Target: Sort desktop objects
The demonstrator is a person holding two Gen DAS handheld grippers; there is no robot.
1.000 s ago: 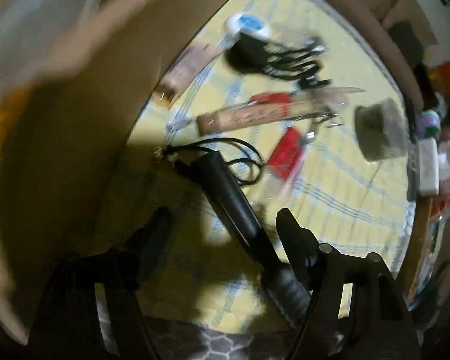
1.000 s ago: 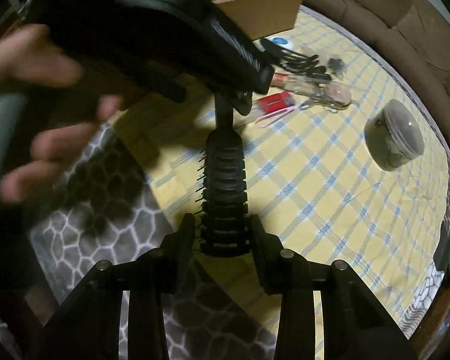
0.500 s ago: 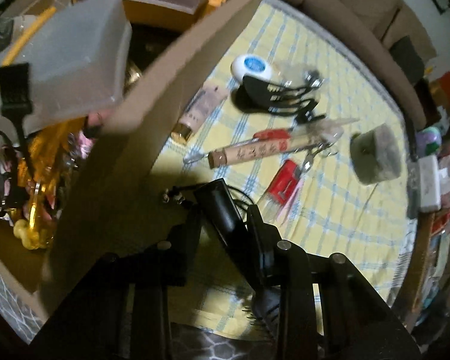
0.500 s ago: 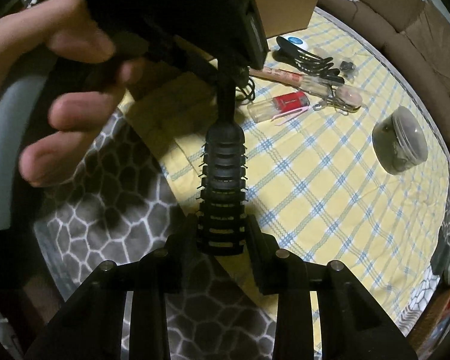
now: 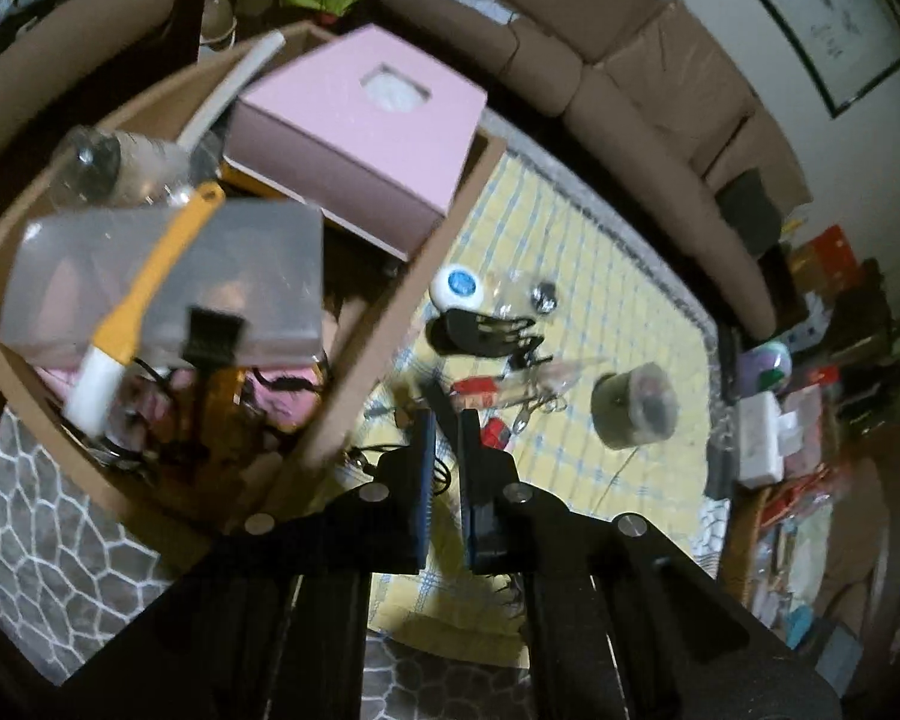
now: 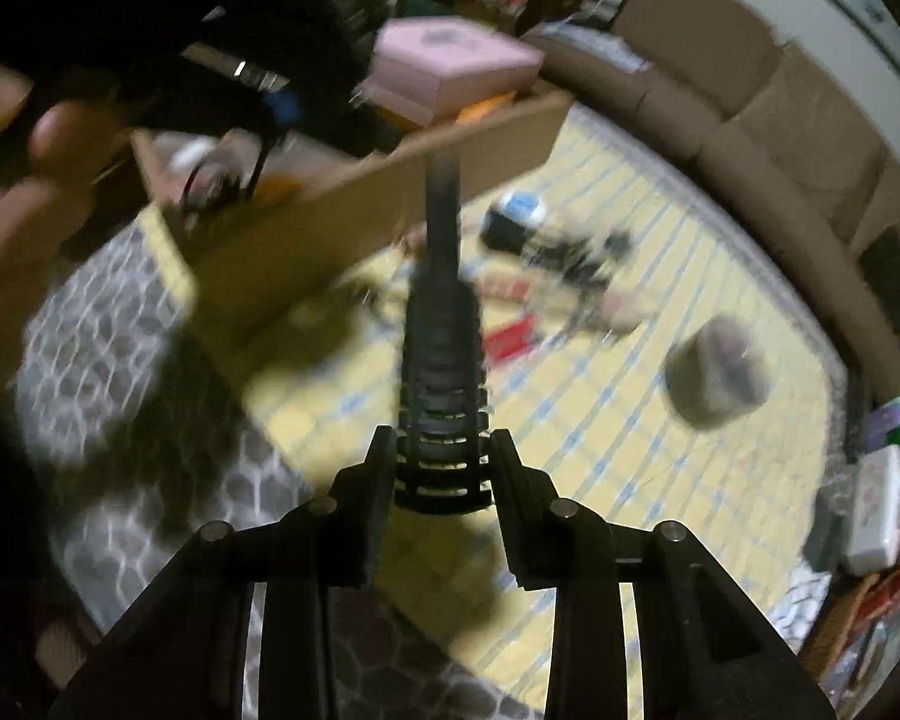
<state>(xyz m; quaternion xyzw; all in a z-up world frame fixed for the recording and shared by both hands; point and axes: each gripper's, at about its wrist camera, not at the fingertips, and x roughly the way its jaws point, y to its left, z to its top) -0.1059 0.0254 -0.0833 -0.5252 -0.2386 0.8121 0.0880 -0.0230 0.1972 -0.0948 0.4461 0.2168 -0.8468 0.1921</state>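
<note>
My right gripper (image 6: pixel 441 468) has its jaws clamped on the ribbed head of a black hairbrush (image 6: pixel 441 354), which runs from low centre of the right view up to its thin handle in front of the cardboard box (image 6: pixel 342 222). In the left view my left gripper (image 5: pixel 444 480) has its jaws nearly together around that thin dark handle, at centre frame just right of the box wall; whether they pinch it I cannot tell. The brush looks light and stiff, a hard plastic body with short bristles, so I judge it will not sag held at 1 end. The ribbed head gives a sure hold; the smooth handle could slip. The box, already crowded, fills the upper left, with a pink box (image 5: pixel 360 138) on top.
</note>
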